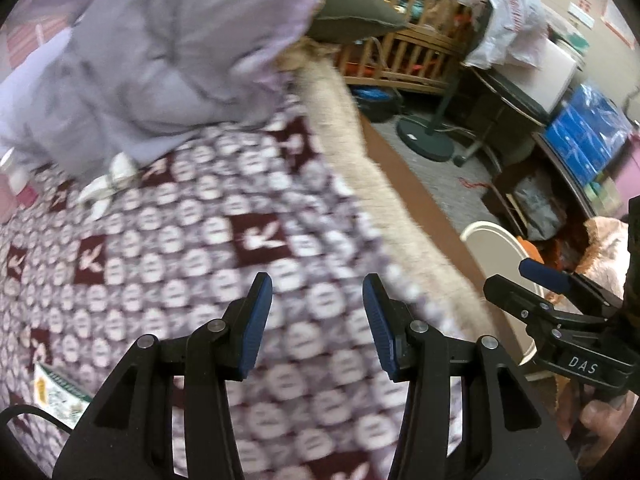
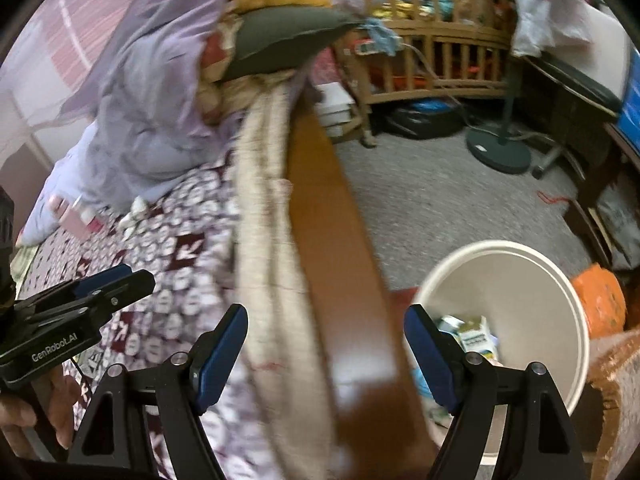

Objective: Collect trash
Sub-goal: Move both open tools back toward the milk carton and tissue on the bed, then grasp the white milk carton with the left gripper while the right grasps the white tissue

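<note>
My left gripper point(image 1: 318, 320) is open and empty above a bed with a maroon and white patterned cover point(image 1: 192, 248). A printed paper wrapper point(image 1: 60, 396) lies on the cover at the lower left. A crumpled white tissue point(image 1: 106, 188) lies near the lilac quilt. My right gripper point(image 2: 326, 354) is open and empty above the bed's brown wooden side rail point(image 2: 332, 280). A white round bin point(image 2: 516, 276) stands on the floor to its right, with a small carton point(image 2: 478, 334) and other scraps inside. The left gripper also shows in the right wrist view point(image 2: 116, 280), the right gripper in the left wrist view point(image 1: 516, 276).
A lilac quilt point(image 1: 168, 52) and a grey pillow point(image 1: 356, 12) are piled at the head of the bed. A wooden crib point(image 2: 436, 52), a fan base point(image 2: 500, 148), an orange bag point(image 2: 600, 300) and shelves crowd the grey floor. Small pink items point(image 2: 74, 216) lie by the quilt.
</note>
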The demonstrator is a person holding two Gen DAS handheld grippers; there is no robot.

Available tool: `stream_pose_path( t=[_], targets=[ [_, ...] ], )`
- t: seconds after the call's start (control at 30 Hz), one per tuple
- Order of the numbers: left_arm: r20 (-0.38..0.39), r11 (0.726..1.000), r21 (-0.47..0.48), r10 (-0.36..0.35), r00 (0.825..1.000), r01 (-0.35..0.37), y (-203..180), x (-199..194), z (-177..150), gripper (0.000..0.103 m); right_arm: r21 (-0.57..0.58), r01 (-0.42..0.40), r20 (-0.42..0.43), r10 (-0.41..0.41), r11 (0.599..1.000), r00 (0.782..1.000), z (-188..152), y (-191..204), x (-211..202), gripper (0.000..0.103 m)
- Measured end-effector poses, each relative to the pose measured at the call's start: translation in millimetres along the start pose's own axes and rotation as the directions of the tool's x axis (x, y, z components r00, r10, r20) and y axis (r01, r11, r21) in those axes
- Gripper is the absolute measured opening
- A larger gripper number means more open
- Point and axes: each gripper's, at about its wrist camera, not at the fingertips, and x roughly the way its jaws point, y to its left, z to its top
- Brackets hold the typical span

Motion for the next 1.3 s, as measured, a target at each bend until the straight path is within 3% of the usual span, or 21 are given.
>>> stream_pose_path(
  t=[0.43,0.7,0.87,1.0,1.07,1.13,1.3],
  targets=[
    [-0.026,0.980,-0.163,0.109,0.994,-0.112,140.5,-43.6,-23.9,0.045,-0.203,-0.139,-0.073,0.127,0.969,0.989,14.9,125.2,54.6,0.078],
    [-0.107,0.952,-0.245,0.161,0.981,-0.183,203.7,-93.0,-85.0,0.045,-0.298,-0.220,-0.125,0.190,0.929,0.974,6.8,185.9,70.4,0.078],
    [-0.192,0.930,-0.260,0.213,0.958,-0.258,228.5,-100.0,-121.9,0.045,-0.329,-0.281,-0.163,0.239,0.902,0.957,-0.5,203.2,72.3,0.078],
    [-0.227,0.922,-0.318,0.151,0.962,-0.220,237.0,-80.4,-134.7,0.045,-0.316,-0.316,-0.193,0.265,0.895,0.945,-3.7,211.8,75.5,0.078],
    [-0.204,0.919,-0.362,0.085,0.975,-0.156,238.9,-70.0,-135.2,0.045,-0.300,-0.361,-0.207,0.310,0.883,0.928,-4.9,213.8,74.1,0.078],
    [-0.174,0.911,-0.387,0.078,0.982,-0.141,240.2,-60.6,-129.5,0.045,-0.297,-0.394,-0.216,0.341,0.870,0.915,-6.5,217.1,72.5,0.078],
    [-0.073,0.913,-0.406,0.008,0.997,-0.037,244.0,-43.3,-99.7,0.046,-0.324,-0.415,-0.245,0.349,0.850,0.905,-11.7,225.7,73.1,0.078]
  ],
)
